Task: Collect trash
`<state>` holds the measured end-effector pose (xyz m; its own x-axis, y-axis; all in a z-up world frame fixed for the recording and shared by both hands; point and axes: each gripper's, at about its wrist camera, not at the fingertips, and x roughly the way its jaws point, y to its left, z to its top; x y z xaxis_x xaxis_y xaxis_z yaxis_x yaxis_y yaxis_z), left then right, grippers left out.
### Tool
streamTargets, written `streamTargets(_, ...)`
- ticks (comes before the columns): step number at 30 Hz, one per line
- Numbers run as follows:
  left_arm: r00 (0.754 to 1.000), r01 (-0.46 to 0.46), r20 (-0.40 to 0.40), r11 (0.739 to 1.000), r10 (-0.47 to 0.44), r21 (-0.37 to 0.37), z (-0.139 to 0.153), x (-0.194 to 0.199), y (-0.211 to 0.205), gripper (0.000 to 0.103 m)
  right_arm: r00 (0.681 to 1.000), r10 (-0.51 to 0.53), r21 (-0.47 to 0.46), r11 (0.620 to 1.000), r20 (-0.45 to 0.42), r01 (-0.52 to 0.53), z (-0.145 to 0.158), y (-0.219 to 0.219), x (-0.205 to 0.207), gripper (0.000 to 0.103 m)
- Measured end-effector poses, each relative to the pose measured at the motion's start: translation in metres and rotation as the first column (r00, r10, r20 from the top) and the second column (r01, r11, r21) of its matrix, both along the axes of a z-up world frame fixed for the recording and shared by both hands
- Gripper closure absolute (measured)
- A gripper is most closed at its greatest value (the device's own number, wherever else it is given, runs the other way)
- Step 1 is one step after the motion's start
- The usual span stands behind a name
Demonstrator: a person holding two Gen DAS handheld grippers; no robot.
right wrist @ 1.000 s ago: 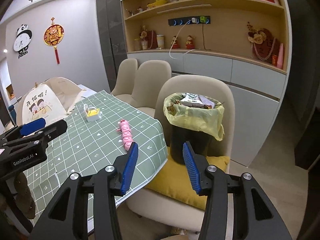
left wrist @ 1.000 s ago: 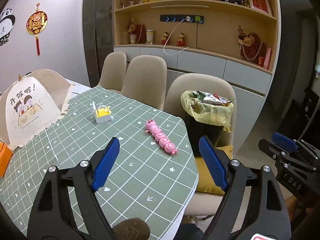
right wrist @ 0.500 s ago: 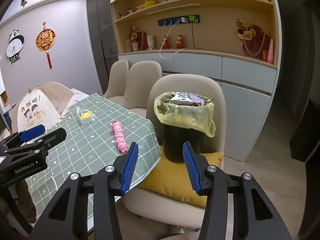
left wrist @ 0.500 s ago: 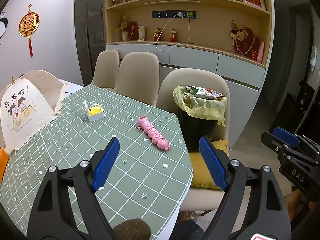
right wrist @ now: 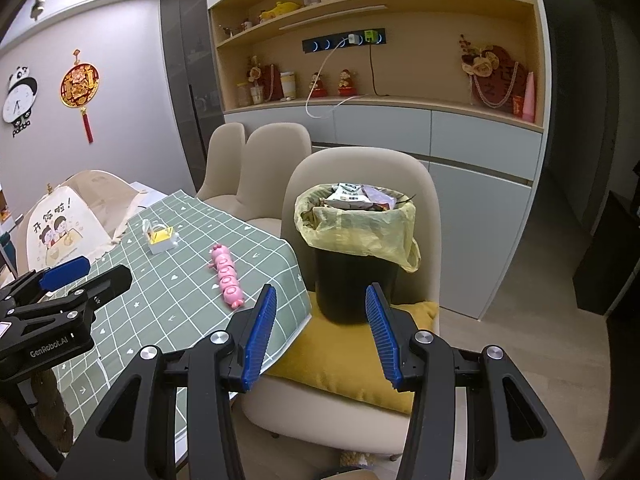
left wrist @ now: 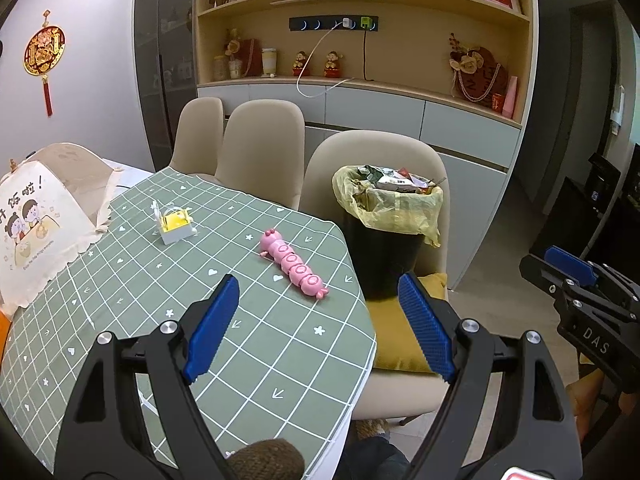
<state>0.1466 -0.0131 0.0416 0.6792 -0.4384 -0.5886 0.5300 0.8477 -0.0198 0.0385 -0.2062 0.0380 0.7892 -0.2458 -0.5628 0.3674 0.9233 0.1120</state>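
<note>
A black trash bin (left wrist: 384,252) (right wrist: 354,276) with a yellow liner stands on a beige chair's mustard cushion, brim-full of wrappers. On the green checked tablecloth (left wrist: 160,312) (right wrist: 188,248) lie a pink caterpillar toy (left wrist: 292,266) (right wrist: 226,276) and a small white box with yellow inside (left wrist: 176,226) (right wrist: 160,238). My left gripper (left wrist: 316,332) hovers open over the table's near corner, nothing between its blue pads. My right gripper (right wrist: 318,328) is open too, in the air before the chair and bin, holding nothing.
A cream mesh food cover (left wrist: 36,216) (right wrist: 68,228) sits at the table's left. More beige chairs (left wrist: 260,148) line the far side. A cabinet wall with shelves (right wrist: 400,100) stands behind. Open floor (right wrist: 540,360) lies to the right of the chair.
Both views have swung slightly: the table, toy and bin have drifted left in each picture. Both grippers keep the same opening and hold nothing.
</note>
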Motion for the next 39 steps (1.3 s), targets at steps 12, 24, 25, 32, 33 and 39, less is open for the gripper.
streamTargets(12,1.0,0.018,-0.017,1.0,-0.018,0.0,-0.0027,0.0003,-0.0039,0.025,1.0,-0.023,0.0,1.0,-0.007,0.023,-0.0004,-0.0015,-0.0022,0.059)
streamTargets(24,1.0,0.02,-0.017,1.0,-0.02,-0.001,-0.0029,0.0003,-0.0041,0.025,1.0,-0.026,-0.002,1.0,-0.007,0.025,-0.0006,-0.0026,-0.0025,0.059)
streamTargets(25,1.0,0.02,-0.017,1.0,-0.02,0.0,-0.0029,0.0001,-0.0042,0.025,1.0,-0.027,-0.002,1.0,-0.006,0.027,-0.0009,-0.0028,-0.0032,0.059)
streamTargets(32,1.0,0.018,-0.017,1.0,-0.018,-0.001,-0.0031,-0.0003,-0.0048,0.025,0.999,-0.034,-0.002,0.999,-0.007,0.034,-0.0017,-0.0044,-0.0047,0.059)
streamTargets(33,1.0,0.018,-0.018,1.0,-0.018,-0.001,-0.0031,-0.0003,-0.0048,0.025,0.999,-0.034,-0.003,0.999,-0.008,0.034,-0.0019,-0.0046,-0.005,0.059)
streamTargets(39,1.0,0.018,-0.017,1.0,-0.018,-0.001,-0.0026,-0.001,-0.0063,0.025,0.999,-0.035,-0.001,0.999,-0.008,0.035,-0.0021,-0.0054,-0.0049,0.059)
